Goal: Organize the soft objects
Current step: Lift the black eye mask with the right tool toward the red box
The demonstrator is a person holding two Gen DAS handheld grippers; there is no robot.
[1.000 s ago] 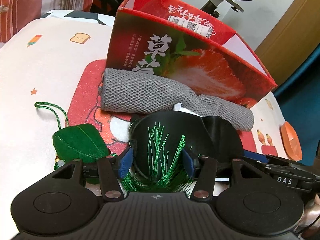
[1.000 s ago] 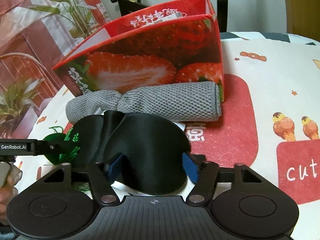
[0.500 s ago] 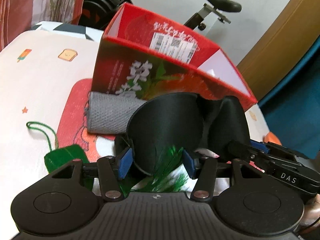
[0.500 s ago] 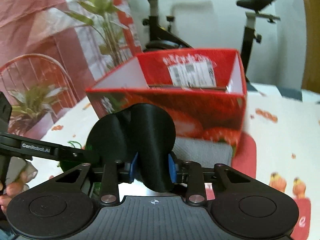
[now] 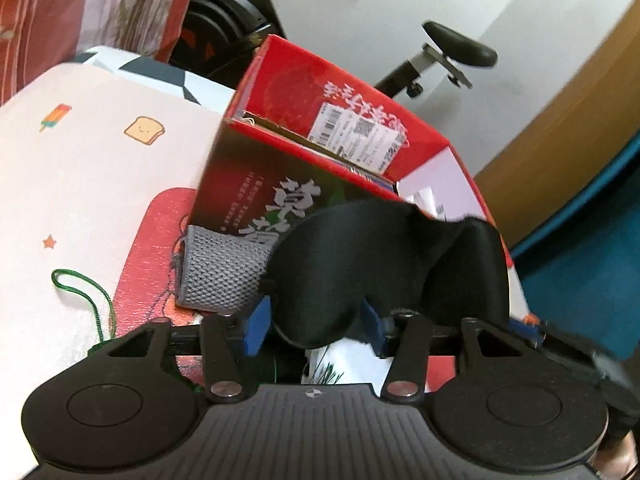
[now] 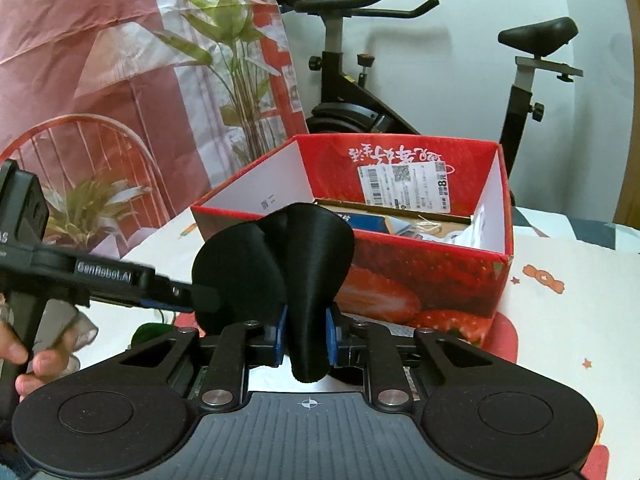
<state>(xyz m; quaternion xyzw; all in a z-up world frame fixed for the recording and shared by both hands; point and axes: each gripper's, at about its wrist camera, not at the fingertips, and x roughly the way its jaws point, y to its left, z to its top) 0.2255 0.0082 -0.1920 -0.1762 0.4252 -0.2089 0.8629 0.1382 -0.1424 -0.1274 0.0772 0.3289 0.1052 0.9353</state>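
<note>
A black satin eye mask point(image 5: 384, 264) hangs in the air between both grippers, near the front wall of the red strawberry box point(image 5: 256, 184). My left gripper point(image 5: 316, 328) is shut on one end of it. My right gripper point(image 6: 305, 338) is shut on the other end point(image 6: 308, 280), and the box point(image 6: 420, 284) stands open just beyond. A rolled grey towel point(image 5: 218, 270) lies on the table against the box front. A green cord point(image 5: 86, 298) of the green plush charm lies on the table at the left; the charm itself is mostly hidden behind my left gripper.
The box holds paper items and a blue pack point(image 6: 368, 222). The table has a white cartoon-print cloth point(image 5: 80, 184). An exercise bike point(image 6: 348, 92) and a plant point(image 6: 236, 60) stand behind the table. A wooden panel point(image 5: 568, 128) is at the right.
Both grippers lifted the eye mask up off the table and toward the box. The right jaws closed tighter on its end. The green charm dropped below the left view.
</note>
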